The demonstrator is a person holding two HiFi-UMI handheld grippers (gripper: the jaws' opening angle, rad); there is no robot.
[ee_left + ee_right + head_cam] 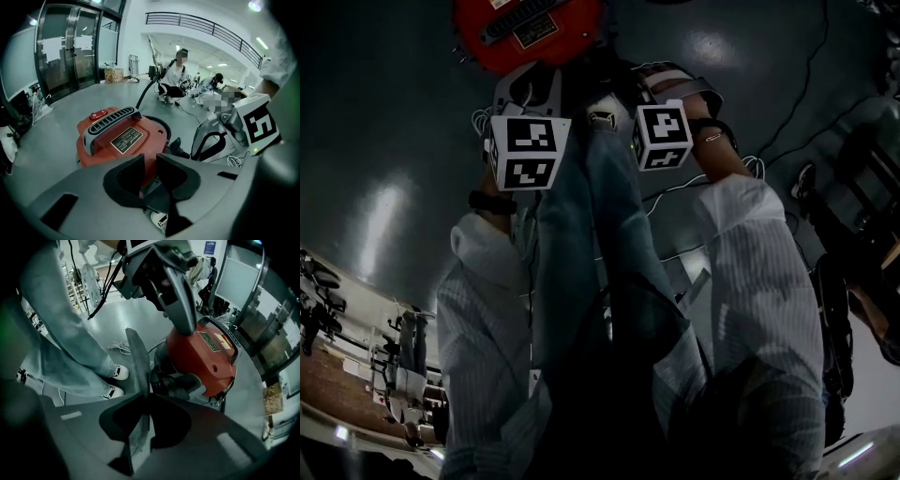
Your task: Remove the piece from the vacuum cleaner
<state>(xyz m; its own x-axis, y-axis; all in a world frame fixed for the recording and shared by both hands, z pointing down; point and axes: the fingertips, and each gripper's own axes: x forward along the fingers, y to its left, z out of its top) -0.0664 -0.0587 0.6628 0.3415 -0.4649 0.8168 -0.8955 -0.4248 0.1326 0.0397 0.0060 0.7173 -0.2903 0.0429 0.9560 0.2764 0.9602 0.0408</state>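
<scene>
Near the red vacuum cleaner (206, 357), the fingers of the right gripper (145, 399) clamp a thin grey piece (137, 357), those of the left gripper (150, 160) slightly apart

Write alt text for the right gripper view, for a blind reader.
The right gripper clamps a thin, flat grey piece between its jaws. Behind sits a red vacuum cleaner, the left gripper over it; a jeans-clad leg at left.
</scene>
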